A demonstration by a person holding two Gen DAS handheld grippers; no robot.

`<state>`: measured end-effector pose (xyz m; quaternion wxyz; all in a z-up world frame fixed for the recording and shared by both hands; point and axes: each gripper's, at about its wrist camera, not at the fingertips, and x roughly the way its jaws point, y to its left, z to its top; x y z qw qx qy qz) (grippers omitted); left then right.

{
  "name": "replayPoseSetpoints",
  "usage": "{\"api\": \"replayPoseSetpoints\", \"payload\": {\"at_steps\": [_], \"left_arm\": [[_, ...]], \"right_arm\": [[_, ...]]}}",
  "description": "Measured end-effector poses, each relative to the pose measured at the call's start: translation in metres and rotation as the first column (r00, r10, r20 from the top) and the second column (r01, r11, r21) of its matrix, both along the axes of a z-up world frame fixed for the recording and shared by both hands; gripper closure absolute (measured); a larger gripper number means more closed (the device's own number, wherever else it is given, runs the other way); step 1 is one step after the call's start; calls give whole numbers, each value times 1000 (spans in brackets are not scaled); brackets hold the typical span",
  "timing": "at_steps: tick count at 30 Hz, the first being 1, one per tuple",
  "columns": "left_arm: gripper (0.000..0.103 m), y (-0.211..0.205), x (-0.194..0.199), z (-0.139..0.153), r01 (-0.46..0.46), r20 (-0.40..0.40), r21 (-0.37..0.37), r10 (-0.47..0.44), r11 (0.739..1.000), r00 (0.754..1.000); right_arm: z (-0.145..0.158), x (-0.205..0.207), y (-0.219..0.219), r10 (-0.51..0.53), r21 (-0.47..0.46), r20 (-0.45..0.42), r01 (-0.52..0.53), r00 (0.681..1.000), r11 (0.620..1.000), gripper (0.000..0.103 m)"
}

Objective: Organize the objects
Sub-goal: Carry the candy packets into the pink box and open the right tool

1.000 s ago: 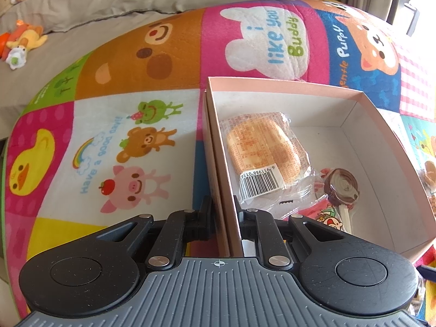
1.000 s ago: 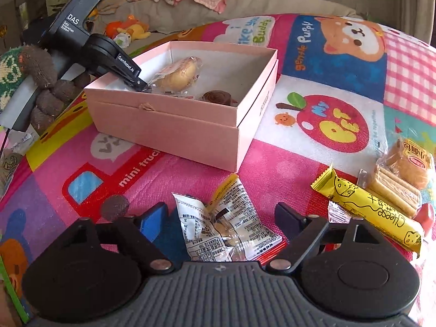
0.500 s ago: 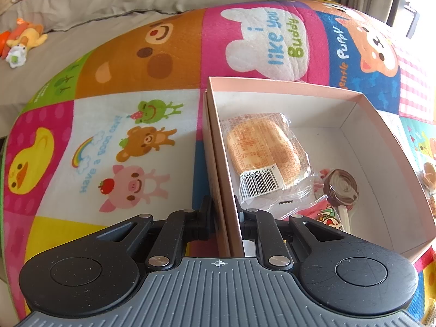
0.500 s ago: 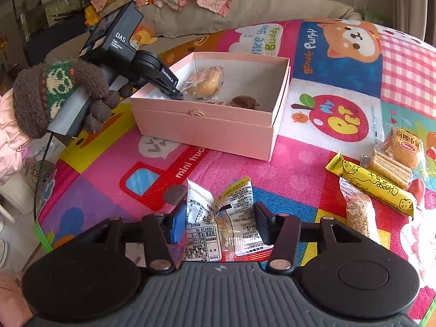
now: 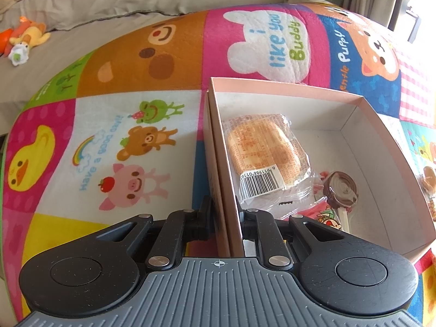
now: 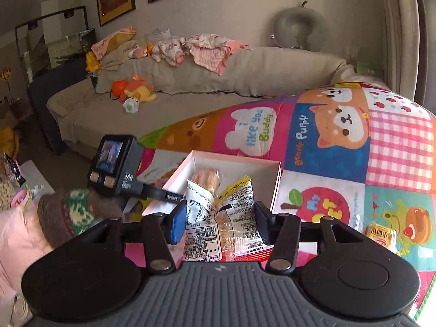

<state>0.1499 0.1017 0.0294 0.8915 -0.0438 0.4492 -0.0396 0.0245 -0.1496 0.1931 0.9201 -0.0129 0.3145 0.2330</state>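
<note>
Blocking the lower part of both wrist views, each gripper's own dark body hides whatever lies directly beneath it. In the left wrist view the left gripper (image 5: 224, 218) has its fingers pressed nearly together on the near wall of the pink box (image 5: 354, 114), one finger outside and one inside, so the wall's lower stretch and the box's near corner are covered. Inside the box a wrapped bun (image 5: 263, 154) lies against that wall, its barcode label facing up, and a chocolate lollipop (image 5: 342, 188) lies just beside it; a red-printed wrapper under the lollipop is half hidden and too crumpled to name. In the right wrist view the right gripper (image 6: 220, 222) pinches a crinkled snack packet (image 6: 218, 218) between its fingers, lifted off the patchwork play mat (image 6: 327, 163) and held in front of the box, so the packet screens most of the box's interior and only the bun's top peeks out behind it. A gloved hand (image 6: 68, 218) holding the left gripper stands at the left. At the right edge a small orange snack pack (image 6: 381, 235) lies on the mat, cut off by the gripper body. Beyond the mat a beige sofa (image 6: 245, 81) carries plush toys and heaped clothes.
</note>
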Motion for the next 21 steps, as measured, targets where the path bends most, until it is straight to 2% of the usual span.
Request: {"api": "replayPoseSetpoints", "payload": {"at_steps": [7, 9, 10, 12, 16, 21], "left_arm": [[87, 3, 0, -1, -1, 2, -21, 1, 1000, 1000], [86, 4, 0, -1, -1, 2, -27, 1, 1000, 1000], [86, 4, 0, -1, 0, 5, -26, 1, 1000, 1000], [86, 3, -2, -2, 4, 15, -18, -4, 1000, 1000], [86, 3, -4, -3, 9, 28, -18, -8, 1000, 1000], [86, 2, -7, -4, 8, 45, -17, -7, 1000, 999]], "right_arm": [[-16, 100, 36, -55, 38, -120, 59, 991, 998, 52], [-23, 123, 51, -87, 26, -115, 90, 990, 996, 52], [-27, 134, 57, -99, 35, -103, 103, 990, 994, 50], [-32, 151, 64, -111, 59, -116, 119, 987, 991, 39], [-41, 153, 62, -107, 67, -137, 117, 985, 991, 36], [-48, 124, 24, -153, -26, -108, 151, 982, 988, 29]]}}
